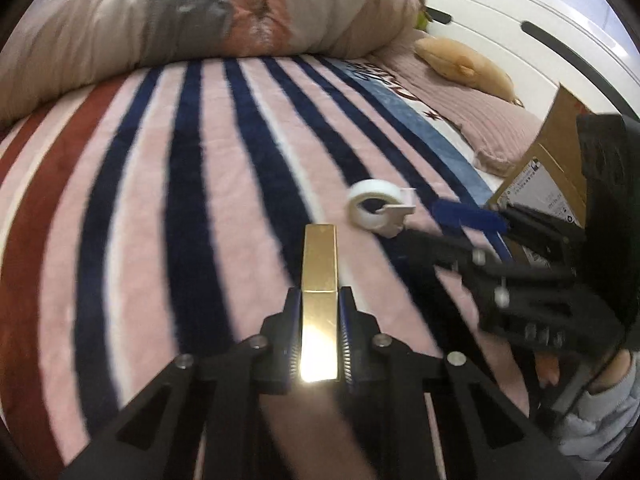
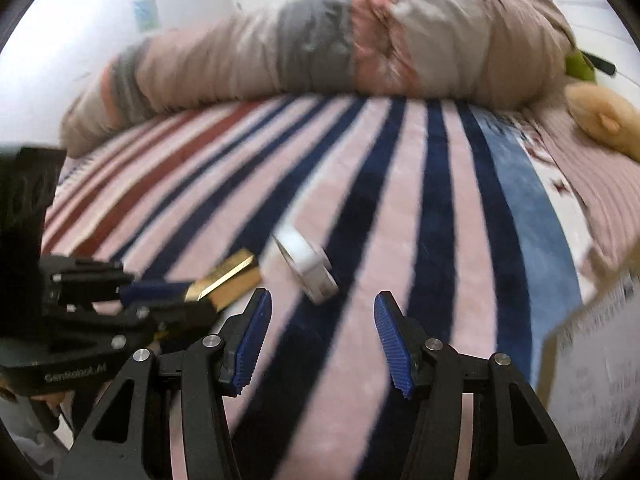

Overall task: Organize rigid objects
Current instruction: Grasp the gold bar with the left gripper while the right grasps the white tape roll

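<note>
Left wrist: left hand-held gripper (image 1: 319, 320) clamps gold bar (image 1: 319, 264); right hand-held gripper (image 2: 322, 340) spread, tape roll (image 2: 306, 266) just ahead.

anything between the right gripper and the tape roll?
Nothing: in the right wrist view only bare striped blanket lies between the open right gripper and the white tape roll.

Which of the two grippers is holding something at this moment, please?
The left gripper: its fingers are shut on the gold bar. The right gripper is open and empty, with the tape roll lying ahead of it.
</note>
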{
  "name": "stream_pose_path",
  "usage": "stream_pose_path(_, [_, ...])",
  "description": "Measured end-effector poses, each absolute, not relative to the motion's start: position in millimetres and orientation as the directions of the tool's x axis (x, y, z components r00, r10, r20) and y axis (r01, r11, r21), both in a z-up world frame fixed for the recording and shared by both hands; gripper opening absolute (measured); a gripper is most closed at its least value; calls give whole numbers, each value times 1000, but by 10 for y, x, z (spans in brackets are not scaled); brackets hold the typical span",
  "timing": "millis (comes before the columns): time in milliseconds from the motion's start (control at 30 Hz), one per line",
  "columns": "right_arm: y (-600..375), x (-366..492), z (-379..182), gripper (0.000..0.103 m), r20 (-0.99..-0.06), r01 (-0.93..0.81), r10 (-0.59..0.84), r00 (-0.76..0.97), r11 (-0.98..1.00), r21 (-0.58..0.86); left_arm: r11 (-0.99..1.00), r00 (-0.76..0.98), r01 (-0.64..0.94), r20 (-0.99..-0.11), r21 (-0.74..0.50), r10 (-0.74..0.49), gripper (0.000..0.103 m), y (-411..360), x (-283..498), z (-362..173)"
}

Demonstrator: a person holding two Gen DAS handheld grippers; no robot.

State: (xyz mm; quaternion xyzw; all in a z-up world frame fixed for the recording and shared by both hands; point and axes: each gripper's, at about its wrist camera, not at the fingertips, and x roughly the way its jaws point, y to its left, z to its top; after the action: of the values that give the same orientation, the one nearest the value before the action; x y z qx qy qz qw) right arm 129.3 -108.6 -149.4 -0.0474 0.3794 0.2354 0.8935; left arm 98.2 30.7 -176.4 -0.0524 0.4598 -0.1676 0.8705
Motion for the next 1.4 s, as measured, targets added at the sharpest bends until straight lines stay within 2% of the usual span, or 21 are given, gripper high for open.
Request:
stream_pose_path(67, [-1014,1339,-1499,41,-692,-461,397,604,882,103,945,527,221,-786,-240,-323,15,411,938,-1746])
stream_pose_path(167, [-939,1475,-1563,18,-713,-459,406,572,878,132,960,544,179,-792,-214,-278,15,558,835,-1710])
stream_pose_path(267, [-975,1425,-1518,18,-705,-467,442,554,867,176,964,552,153,-790,-216,-265,15,691,732,-1692])
stream_pose_path(433, [-1157,1329,-1496,18,-703,-419,627,336,768,485,959,552,140,-784,-247,-283,15,795,646,-1692])
stream_pose_path(500, [-1131,1304,-1543,20,-752,-409,574,324,802,436,961,546,138,-792,-238,-274,15,796,653,-1721])
stream_pose_path(533, [-1121,1295,-1554,24,-774,-405,529,349,829,384,962,543,133,-795,-237,-271,15,793,662,-1734])
stream_pose_path(600, [-1107,1261,-1575,53,-801,-395,437,409,876,276,963,544,121,-795,-240,-267,15,795,678,-1752])
stream_pose_path(667, [-1085,1204,-1572,58,-783,-432,439,441,868,243,963,547,115,-794,-244,-266,16,794,675,-1771])
stream_pose_path(867, [-878,1194,-1655,58,-780,-505,423,461,848,162,972,564,85,-793,-221,-230,18,724,717,-1849])
stream_pose_path(900, [-828,1183,-1669,57,-778,-509,404,481,851,127,973,571,83,-790,-216,-224,18,720,719,-1860])
stream_pose_path(967, [-752,1156,-1676,43,-778,-511,362,514,858,62,975,584,80,-783,-209,-215,16,708,705,-1877])
stream_pose_path(1100, [-784,1078,-1594,43,-773,-516,360,523,855,49,971,585,74,-778,-229,-229,15,745,671,-1829])
stream_pose_path(1267, [-870,788,-1115,43,-706,-554,440,555,828,81,972,638,114,-734,-207,-231,15,707,512,-1489])
stream_pose_path(1400, [-1016,468,-581,43,-624,-588,505,597,804,88,964,702,175,-662,-198,-264,15,559,366,-973])
